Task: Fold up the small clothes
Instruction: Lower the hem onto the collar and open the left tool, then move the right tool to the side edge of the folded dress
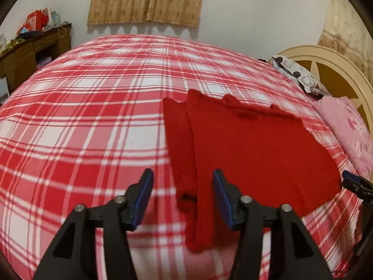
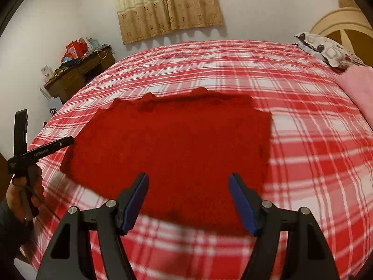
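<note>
My left gripper (image 1: 183,198) stands about half open with nothing between its blue pads (image 1: 145,199). Just ahead of them lies the red garment (image 1: 244,154), flat on the plaid bed (image 1: 81,116); its folded-in side strip runs forward from between my fingertips, but the pads do not press on it.

My right gripper (image 2: 188,201) is open wider, also holding nothing. The garment (image 2: 177,149) spreads straight ahead of it, its near hem lying below and between the two pads (image 2: 242,204), apart from them. The far edge of the cloth is bumpy, the rest fairly smooth.

From the right camera I see my left hand (image 2: 22,191) off to the left, around the other tool's handle. From the left camera the tip of the right gripper (image 1: 354,183) shows at the right edge, just beside the garment's corner.

Beyond the garment to the right lie a pink blanket (image 1: 349,130) and a patterned pillow (image 1: 298,74) by the headboard (image 1: 338,65). Far left stands a desk (image 2: 77,77) piled with bags and boxes; I cannot make out what is in them.
</note>
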